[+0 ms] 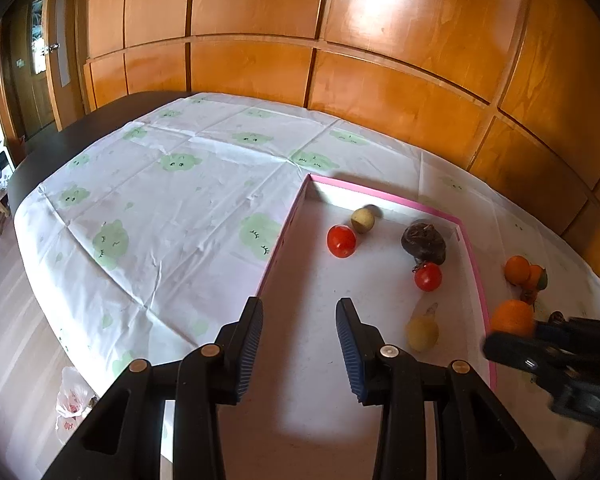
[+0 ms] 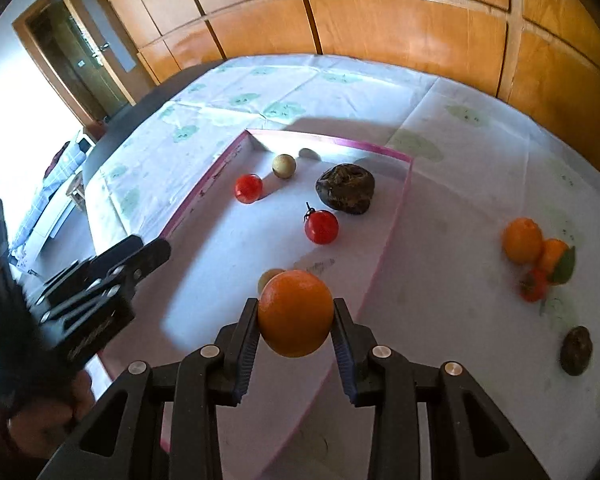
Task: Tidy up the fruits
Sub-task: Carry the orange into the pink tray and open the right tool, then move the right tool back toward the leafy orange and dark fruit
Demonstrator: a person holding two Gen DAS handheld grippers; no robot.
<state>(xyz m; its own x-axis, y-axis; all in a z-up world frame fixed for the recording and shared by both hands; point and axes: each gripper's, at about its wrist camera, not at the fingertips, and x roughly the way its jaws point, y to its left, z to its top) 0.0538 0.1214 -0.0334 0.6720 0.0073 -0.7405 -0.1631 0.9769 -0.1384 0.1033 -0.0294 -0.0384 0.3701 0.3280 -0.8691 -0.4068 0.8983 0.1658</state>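
A white tray with a pink rim (image 2: 332, 141) lies on the tablecloth. In it are two red tomatoes (image 2: 321, 227) (image 2: 248, 188), a tan round fruit (image 2: 284, 166), a dark wrinkled fruit (image 2: 345, 188) and a pale yellow fruit (image 1: 422, 334). My right gripper (image 2: 295, 309) is shut on an orange (image 2: 295, 314) and holds it above the tray's near right part. My left gripper (image 1: 300, 314) stands open over the tray's left rim, with nothing between its fingers. In the left wrist view the held orange (image 1: 511, 317) shows at the tray's right edge.
Outside the tray, to its right, lie two more oranges (image 2: 523, 240), a small red fruit (image 2: 534, 285) and a dark fruit (image 2: 576, 350). A white cloth with green prints (image 1: 172, 208) covers the dark table. Wooden wall panels (image 1: 380, 80) stand close behind.
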